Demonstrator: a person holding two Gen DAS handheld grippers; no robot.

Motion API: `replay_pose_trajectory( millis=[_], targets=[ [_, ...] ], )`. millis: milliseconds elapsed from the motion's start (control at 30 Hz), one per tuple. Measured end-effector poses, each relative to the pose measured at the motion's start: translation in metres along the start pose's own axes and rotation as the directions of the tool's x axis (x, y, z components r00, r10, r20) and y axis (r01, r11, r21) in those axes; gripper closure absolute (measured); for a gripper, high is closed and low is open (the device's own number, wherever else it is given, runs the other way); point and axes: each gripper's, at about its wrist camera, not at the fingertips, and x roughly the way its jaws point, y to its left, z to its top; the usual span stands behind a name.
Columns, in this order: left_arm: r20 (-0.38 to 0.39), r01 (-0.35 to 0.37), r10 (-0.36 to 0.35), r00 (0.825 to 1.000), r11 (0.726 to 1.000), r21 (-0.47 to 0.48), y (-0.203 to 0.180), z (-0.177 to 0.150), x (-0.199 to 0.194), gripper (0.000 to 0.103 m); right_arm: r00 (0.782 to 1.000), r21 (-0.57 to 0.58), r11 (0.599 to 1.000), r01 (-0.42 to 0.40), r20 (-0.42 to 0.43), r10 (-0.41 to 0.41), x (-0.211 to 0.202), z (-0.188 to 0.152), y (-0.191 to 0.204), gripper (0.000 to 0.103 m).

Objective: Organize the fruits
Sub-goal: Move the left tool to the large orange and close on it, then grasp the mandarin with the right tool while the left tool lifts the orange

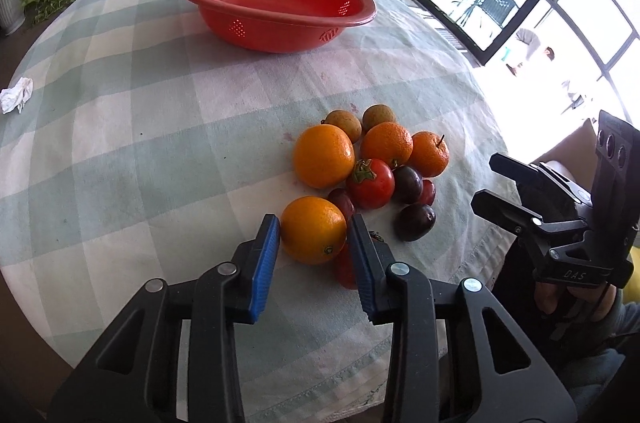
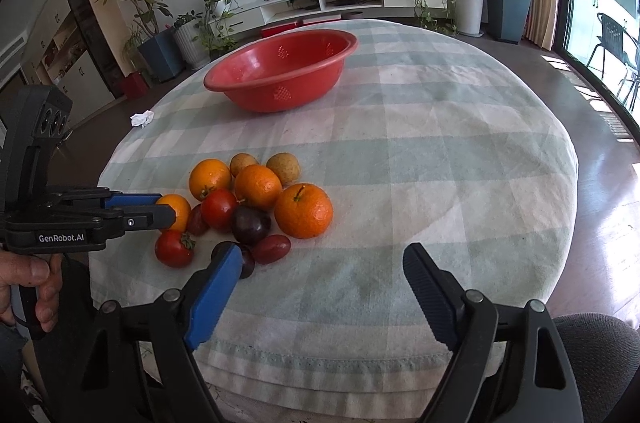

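because the fruits lie heaped together near the table's front edge, the left gripper (image 1: pixel 314 235) goes for the one that sits most apart: the nearest orange (image 1: pixel 313 229), at the front of the pile. its blue pads (image 1: pixel 267 255) stand narrowed on either side of that orange and seem to touch its flanks, so i judge the grip is made or all but made, with the orange resting on the checked tablecloth (image 1: pixel 140 143). a tomato (image 1: pixel 344 269) lies half hidden behind one finger, close enough to get nudged on the lift. the right gripper (image 2: pixel 320 277) hangs with jaws wide and nothing between them, over bare cloth beside the dark plums (image 2: pixel 251 224), probably waiting its turn. the red basket (image 1: pixel 276 7) stands empty at the far side, well apart from the pile, and is likely where the fruits belong.
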Motion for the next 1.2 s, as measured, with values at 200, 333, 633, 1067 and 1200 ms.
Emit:
replay_pose_trajectory(
  millis=[200,333,633,1067,1200],
  targets=[
    [-0.023,-0.029,0.029,0.999,0.999,0.015,-0.002,0.0,0.001,0.06,1.0,0.004,1.0,-0.003,-0.007,0.003,0.001,0.0,0.002,0.017],
    [-0.029,-0.042,0.042,0.999,0.999,0.015,-0.001,0.001,0.004,0.056,1.0,-0.001,1.0,0.0,-0.004,0.0,0.0,0.0,0.003,0.017],
    [-0.032,0.014,-0.014,0.999,1.0,0.009,0.003,0.002,0.005,0.068,1.0,-0.001,1.0,0.003,-0.005,-0.003,0.001,0.0,0.003,0.018],
    [0.063,0.01,-0.007,0.998,0.998,-0.056,0.021,-0.013,-0.018,0.069,0.999,0.014,0.999,-0.032,-0.017,0.032,0.009,0.017,0.002,0.023],
    [0.09,0.019,-0.012,0.996,0.997,-0.079,0.026,-0.02,-0.024,0.069,0.997,0.024,0.998,-0.053,-0.052,0.054,0.023,0.026,0.0,0.03]
  ],
)
